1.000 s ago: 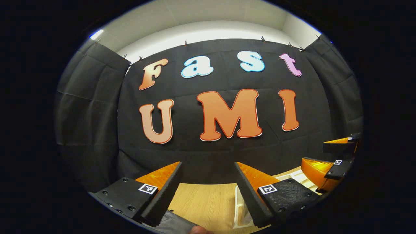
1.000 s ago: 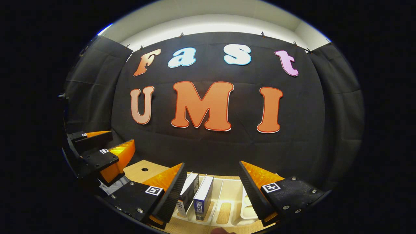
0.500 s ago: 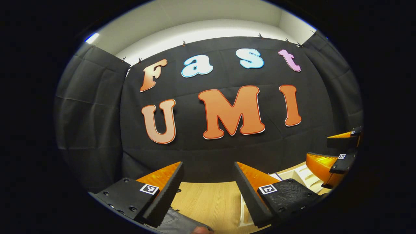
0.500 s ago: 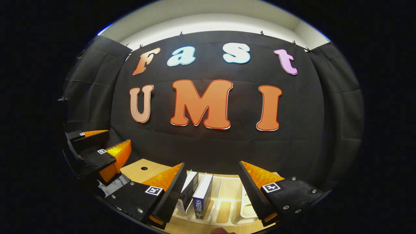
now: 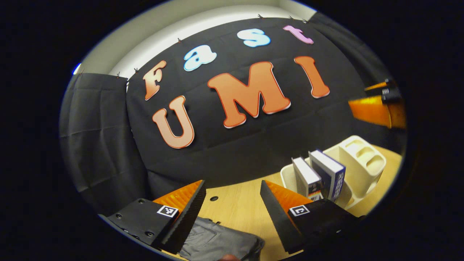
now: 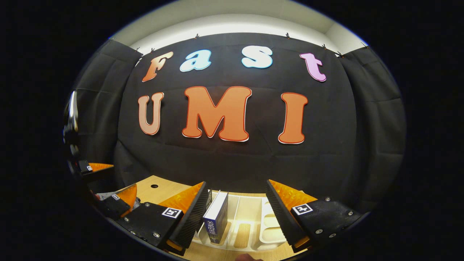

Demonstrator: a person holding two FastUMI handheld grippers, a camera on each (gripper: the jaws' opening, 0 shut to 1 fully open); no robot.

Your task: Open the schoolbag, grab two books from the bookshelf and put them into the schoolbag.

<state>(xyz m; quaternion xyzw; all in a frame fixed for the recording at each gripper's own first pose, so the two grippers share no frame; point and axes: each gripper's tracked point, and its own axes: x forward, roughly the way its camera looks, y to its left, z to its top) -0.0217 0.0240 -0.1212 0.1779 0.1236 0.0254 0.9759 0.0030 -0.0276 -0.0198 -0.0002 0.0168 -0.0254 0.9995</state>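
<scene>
1. In the left gripper view, the left tool (image 5: 232, 188) sits at the bottom of the frame with its fingers spread apart and nothing between them.
2. Below that gap, at the bottom centre, lies the grey schoolbag (image 5: 221, 243) on the wooden surface (image 5: 239, 210); whether it is zipped or unzipped cannot be told.
3. At the lower right of the same view stands the cream bookshelf (image 5: 362, 163), with two books upright in its slots: a white-covered book (image 5: 306, 175) on the left and a blue-spined book (image 5: 328, 172) just beside it on the right.
4. The right tool shows at the right edge of the left gripper view, above the bookshelf and apart from it.
5. In the right gripper view, the right tool (image 6: 235, 197) is at the bottom of the frame, fingers released and wide apart, gripping nothing.
6. Between those fingers, farther off, the blue-spined book (image 6: 216, 216) stands upright in the bookshelf (image 6: 253, 221) near the lower centre; the other book is mostly hidden behind the left-hand finger.
7. At the lower left of the right gripper view the left tool (image 6: 108, 185) shows, with a bit of the schoolbag (image 6: 105, 196) between its fingers in the picture.
</scene>
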